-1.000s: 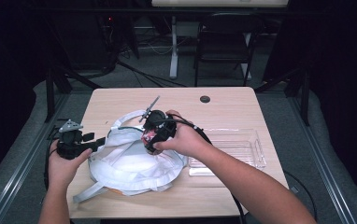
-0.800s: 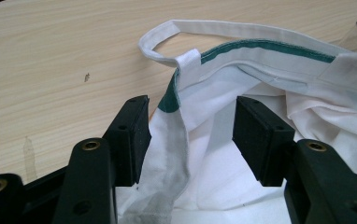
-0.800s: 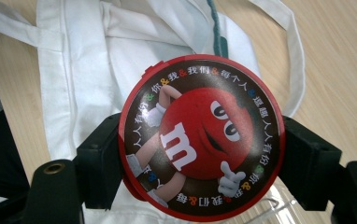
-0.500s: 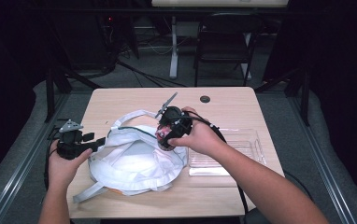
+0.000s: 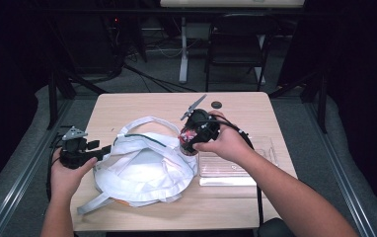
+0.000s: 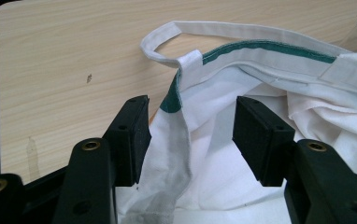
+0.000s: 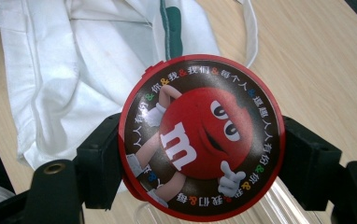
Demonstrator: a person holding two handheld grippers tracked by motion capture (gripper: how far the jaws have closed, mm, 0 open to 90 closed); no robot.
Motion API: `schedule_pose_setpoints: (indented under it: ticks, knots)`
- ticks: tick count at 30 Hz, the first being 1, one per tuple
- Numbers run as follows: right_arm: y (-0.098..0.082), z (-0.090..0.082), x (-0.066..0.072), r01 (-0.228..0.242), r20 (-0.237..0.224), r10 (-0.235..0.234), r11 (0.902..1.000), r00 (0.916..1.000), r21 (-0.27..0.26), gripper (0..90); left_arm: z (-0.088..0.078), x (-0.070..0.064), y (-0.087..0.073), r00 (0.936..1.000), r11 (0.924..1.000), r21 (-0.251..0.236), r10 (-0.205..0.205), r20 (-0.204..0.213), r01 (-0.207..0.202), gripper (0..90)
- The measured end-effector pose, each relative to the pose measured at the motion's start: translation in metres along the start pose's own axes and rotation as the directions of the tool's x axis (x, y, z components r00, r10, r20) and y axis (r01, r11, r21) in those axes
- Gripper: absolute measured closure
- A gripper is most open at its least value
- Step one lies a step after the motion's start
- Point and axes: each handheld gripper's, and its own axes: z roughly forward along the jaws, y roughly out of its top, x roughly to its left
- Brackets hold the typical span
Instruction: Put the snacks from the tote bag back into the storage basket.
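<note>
A white cloth bag with a green-trimmed rim lies crumpled on the wooden table. At the bag's left edge my left gripper stands open. In the left gripper view its jaws straddle the rim of the bag, and the cloth touches one pad. My right gripper is shut on a round red candy tin, held just off the bag's right side. The tin's lid shows a red cartoon candy figure and sits tight between both jaws of the right gripper.
A clear plastic tray lies on the table right of the bag, under my right hand. A small black disc rests near the far edge. A chair and a desk leg stand beyond the table.
My right gripper has carried the tin to the right, from over the bag toward the tray. The left gripper has stayed at the bag's rim.
</note>
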Motion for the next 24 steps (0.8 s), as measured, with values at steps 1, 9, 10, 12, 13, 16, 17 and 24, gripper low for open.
schedule_pose_setpoints:
  ticks: [1, 9, 10, 12, 13, 16, 17, 24]
  knots:
    - [-0.002, -0.002, -0.002, -0.003, 0.002, 0.003, 1.0000, 1.0000, -0.002, 25.1, 0.000, 0.000, 0.000, 1.0000, 1.0000, 0.002, 0.000, 0.000, 0.000, 45.8]
    - [-0.013, -0.011, -0.013, -0.020, 0.024, 0.020, 0.9998, 0.9995, -0.005, 25.2, 0.000, -0.002, 0.000, 1.0000, 1.0000, 0.001, 0.004, 0.000, -0.004, 45.9]
    - [-0.014, -0.012, -0.014, -0.019, 0.024, 0.019, 0.9998, 0.9995, -0.005, 25.1, 0.000, -0.001, 0.000, 1.0000, 1.0000, 0.002, 0.005, -0.001, -0.005, 45.9]
    - [-0.016, -0.013, -0.015, -0.024, 0.032, 0.024, 0.9997, 0.9992, -0.006, 25.1, 0.000, -0.001, 0.000, 1.0000, 1.0000, 0.006, 0.003, -0.003, -0.003, 45.8]
    - [-0.017, -0.013, -0.016, -0.028, 0.034, 0.028, 0.9996, 0.9990, -0.008, 25.2, 0.000, -0.001, 0.000, 1.0000, 1.0000, 0.009, 0.002, 0.000, -0.002, 45.9]
    - [-0.020, -0.016, -0.020, -0.028, 0.045, 0.028, 0.9996, 0.9986, -0.004, 25.1, 0.000, -0.001, 0.000, 1.0000, 1.0000, 0.008, 0.002, -0.002, -0.002, 45.8]
    - [-0.021, -0.016, -0.021, -0.035, 0.046, 0.036, 0.9993, 0.9983, -0.011, 25.1, 0.000, -0.001, 0.000, 1.0000, 1.0000, 0.007, 0.002, -0.003, -0.002, 45.9]
    - [-0.029, -0.019, -0.033, -0.048, 0.071, 0.048, 0.9989, 0.9963, 0.000, 25.1, 0.000, -0.001, 0.000, 1.0000, 1.0000, 0.006, -0.002, -0.004, 0.002, 45.9]
